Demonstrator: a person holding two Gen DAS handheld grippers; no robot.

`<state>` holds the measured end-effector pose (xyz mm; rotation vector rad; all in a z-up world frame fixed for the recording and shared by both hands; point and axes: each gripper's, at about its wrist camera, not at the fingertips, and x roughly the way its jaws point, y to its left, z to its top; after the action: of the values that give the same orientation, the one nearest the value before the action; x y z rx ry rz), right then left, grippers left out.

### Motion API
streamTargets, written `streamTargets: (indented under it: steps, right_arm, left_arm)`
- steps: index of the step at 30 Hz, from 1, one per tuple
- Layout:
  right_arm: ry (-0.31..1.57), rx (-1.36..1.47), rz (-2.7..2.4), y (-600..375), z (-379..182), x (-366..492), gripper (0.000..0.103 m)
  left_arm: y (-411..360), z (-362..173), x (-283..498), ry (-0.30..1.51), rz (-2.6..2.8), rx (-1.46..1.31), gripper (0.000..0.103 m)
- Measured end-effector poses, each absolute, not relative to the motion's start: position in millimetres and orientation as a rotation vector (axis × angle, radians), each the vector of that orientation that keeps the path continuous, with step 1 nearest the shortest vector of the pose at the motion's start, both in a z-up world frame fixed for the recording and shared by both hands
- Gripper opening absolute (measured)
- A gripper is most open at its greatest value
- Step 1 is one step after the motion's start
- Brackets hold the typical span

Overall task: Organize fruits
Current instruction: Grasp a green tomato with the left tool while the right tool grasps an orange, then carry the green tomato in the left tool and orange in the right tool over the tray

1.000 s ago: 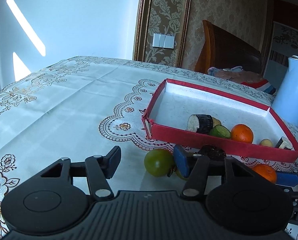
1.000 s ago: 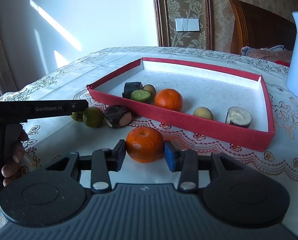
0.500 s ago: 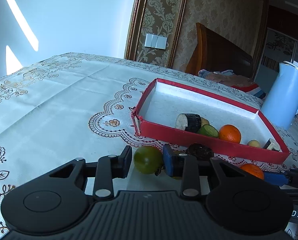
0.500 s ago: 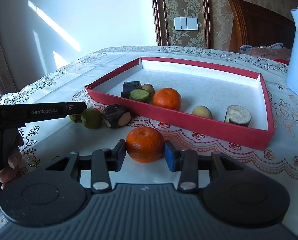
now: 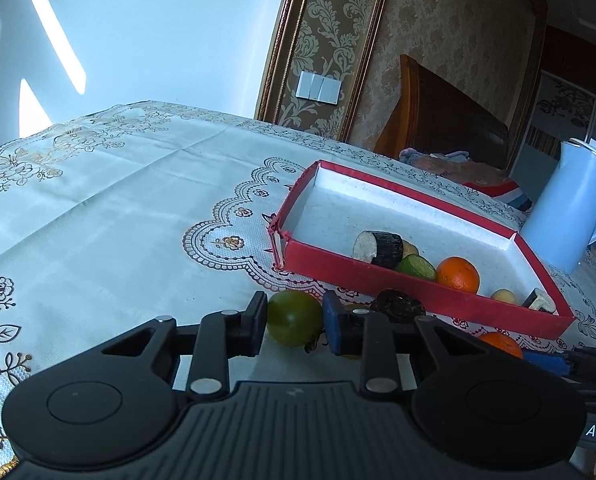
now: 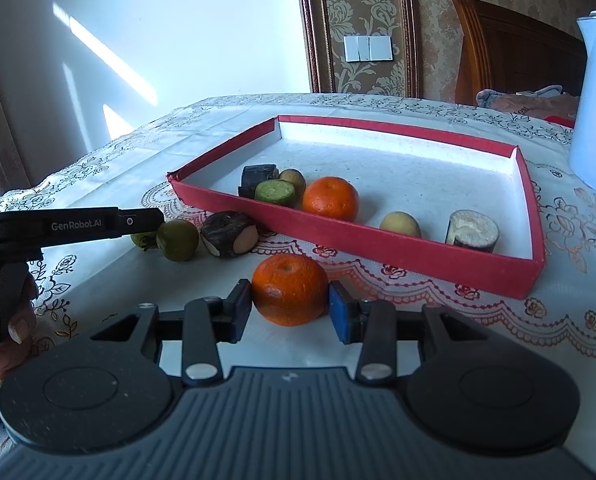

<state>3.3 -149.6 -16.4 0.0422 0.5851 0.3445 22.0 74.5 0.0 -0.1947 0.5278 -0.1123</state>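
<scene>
Red card walls mark the tray (image 6: 397,248) as the collecting place: a mandarin, a green slice, two dark-skinned chunks and two small pale fruits already lie on its white floor, so the pieces outside it on the bench (image 5: 118,208) look like the ones yet to go in.

Each hand-held gripper appears to have taken one of those strays. The left hand-held gripper (image 5: 294,326) has just been closing, and its jaws now sit clamped on the green tomato (image 5: 294,317), black pad on one flank, blue pad on the other. The fruit lies dead centre between the pads, at twelve o'clock from the camera, with the tray's near corner beyond it at about one o'clock. A dark chunk (image 5: 397,306) rests just past the blue pad at two o'clock, against the tray's outer wall.

The right hand-held gripper (image 6: 290,308) is clamped on the orange mandarin (image 6: 290,289), which shows its stem end up and seems to sit on the cloth. It too lies at twelve o'clock, the tray wall close behind it. From here the other tool's black bar (image 6: 78,226) reaches in at ten o'clock, the green tomato at its tip.

Both grips take the fruit across the widest part, which I judge suits a lift over the low wall.
</scene>
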Motion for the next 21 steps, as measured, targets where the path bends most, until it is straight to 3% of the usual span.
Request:
streamTargets:
  steps: [21]
  right_arm:
    - [0.521,0.074,0.308,-156.7,-12.6,-7.3,0.039]
  left_arm:
    - [20.4,27.8,-0.6,0.348,-0.111,-0.024,0.028]
